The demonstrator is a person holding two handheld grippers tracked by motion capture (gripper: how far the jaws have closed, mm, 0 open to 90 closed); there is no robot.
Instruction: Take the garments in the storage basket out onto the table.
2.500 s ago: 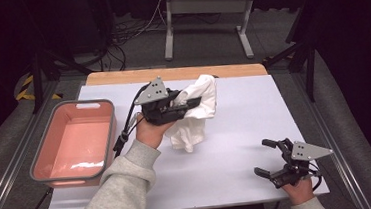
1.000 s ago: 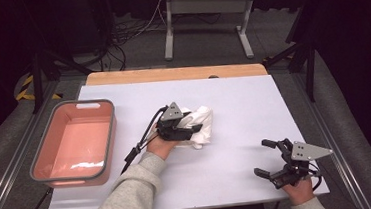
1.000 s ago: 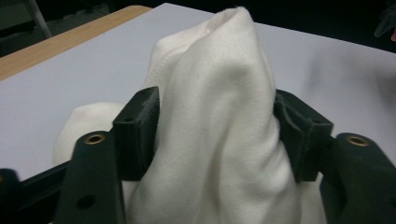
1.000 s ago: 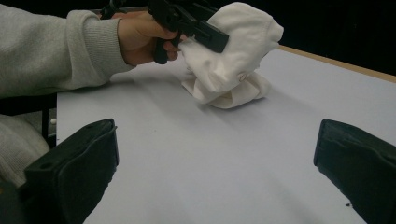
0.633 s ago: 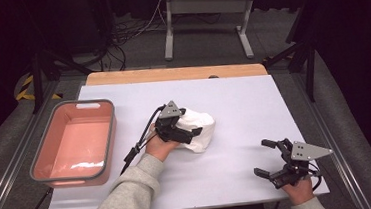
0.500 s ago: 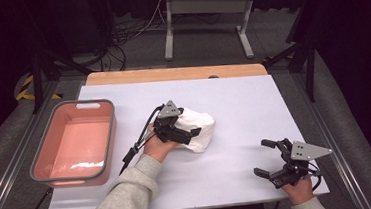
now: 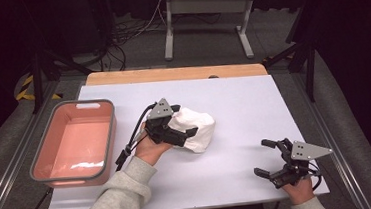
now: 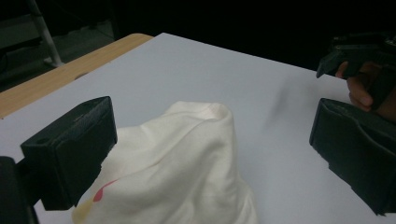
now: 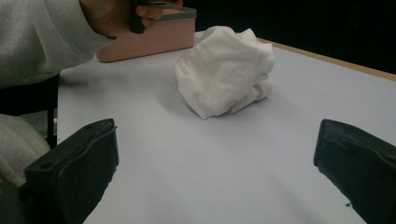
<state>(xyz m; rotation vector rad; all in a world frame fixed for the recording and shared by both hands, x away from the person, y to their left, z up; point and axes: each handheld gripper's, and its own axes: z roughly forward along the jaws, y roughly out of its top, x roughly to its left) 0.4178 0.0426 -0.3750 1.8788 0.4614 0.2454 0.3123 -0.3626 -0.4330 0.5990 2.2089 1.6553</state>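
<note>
A white-topped table [image 7: 253, 104] with a wooden strip along its far edge is lying mostly bare, leaving wide open room on its right half and near side, while a pink rectangular bin [image 7: 73, 143] with a grey rim is sitting at its left edge. A crumpled white cloth [image 7: 195, 129] with a small red and yellow mark, no writing readable, is resting near the table's middle, just right of the bin. The left gripper [image 8: 210, 154] is hanging over the cloth with jaws spread wide on either side of it, and the right gripper [image 7: 268, 157] is sitting at the near right corner, jaws also spread and gripping nothing.
</note>
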